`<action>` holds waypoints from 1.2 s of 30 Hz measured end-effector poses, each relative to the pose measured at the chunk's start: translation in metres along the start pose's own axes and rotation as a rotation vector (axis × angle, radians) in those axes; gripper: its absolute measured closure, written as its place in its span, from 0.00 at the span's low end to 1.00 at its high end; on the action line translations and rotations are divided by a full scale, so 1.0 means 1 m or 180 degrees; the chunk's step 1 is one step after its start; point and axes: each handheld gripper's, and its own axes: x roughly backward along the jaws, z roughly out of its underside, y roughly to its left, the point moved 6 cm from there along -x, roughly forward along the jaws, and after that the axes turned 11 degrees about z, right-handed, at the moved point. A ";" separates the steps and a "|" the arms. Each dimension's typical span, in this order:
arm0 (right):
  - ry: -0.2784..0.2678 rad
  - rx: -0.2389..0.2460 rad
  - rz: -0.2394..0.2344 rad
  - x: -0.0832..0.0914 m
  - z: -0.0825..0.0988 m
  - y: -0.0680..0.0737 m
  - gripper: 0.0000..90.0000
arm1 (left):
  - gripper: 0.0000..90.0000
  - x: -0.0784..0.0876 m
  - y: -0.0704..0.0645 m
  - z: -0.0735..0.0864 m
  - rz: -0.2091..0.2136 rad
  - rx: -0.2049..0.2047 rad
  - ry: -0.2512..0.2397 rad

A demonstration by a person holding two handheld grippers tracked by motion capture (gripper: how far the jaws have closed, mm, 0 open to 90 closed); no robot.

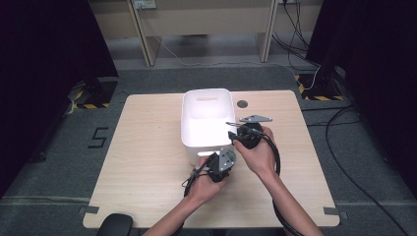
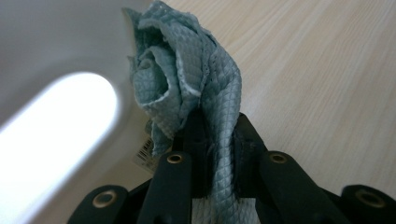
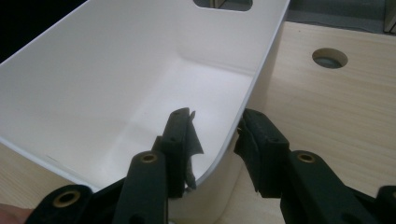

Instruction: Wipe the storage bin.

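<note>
Teal quilted cloth: bunched, clenched between the jaws of the left tool; folds rising above the jaw tips, a small barcode label hanging at its lower edge. Held just beside the near outer wall of the bin, low over the worktop.

White plastic bin: rectangular, open-topped, upright near the middle of the worktop; handle slot in the far wall; interior bare where visible.

Left tool: in the left hand, at the bin's near side.

Right tool: jaws spread and straddling the bin's near right corner rim, one inside, one outside; contact with the wall not discernible. In the high view, at the bin's right edge.

Light wood worktop: round grommet hole behind the bin.
</note>
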 end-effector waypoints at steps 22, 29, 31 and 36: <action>0.0015 -0.0007 -0.0016 0.000 0.000 0.000 0.71 | 0.88 0.002 -0.002 -0.015 -0.0010 0.0008 -0.0104; 0.0020 -0.0017 -0.0018 0.000 0.000 0.000 0.71 | 0.88 0.019 -0.002 -0.033 -0.0056 -0.0059 -0.0251; 0.0024 -0.0023 -0.0022 0.000 0.000 0.000 0.71 | 0.88 0.023 -0.001 -0.037 -0.0075 -0.0069 -0.0284; 0.0025 -0.0025 -0.0030 0.000 0.000 0.000 0.70 | 0.88 0.027 -0.002 -0.039 -0.0077 -0.0103 -0.0272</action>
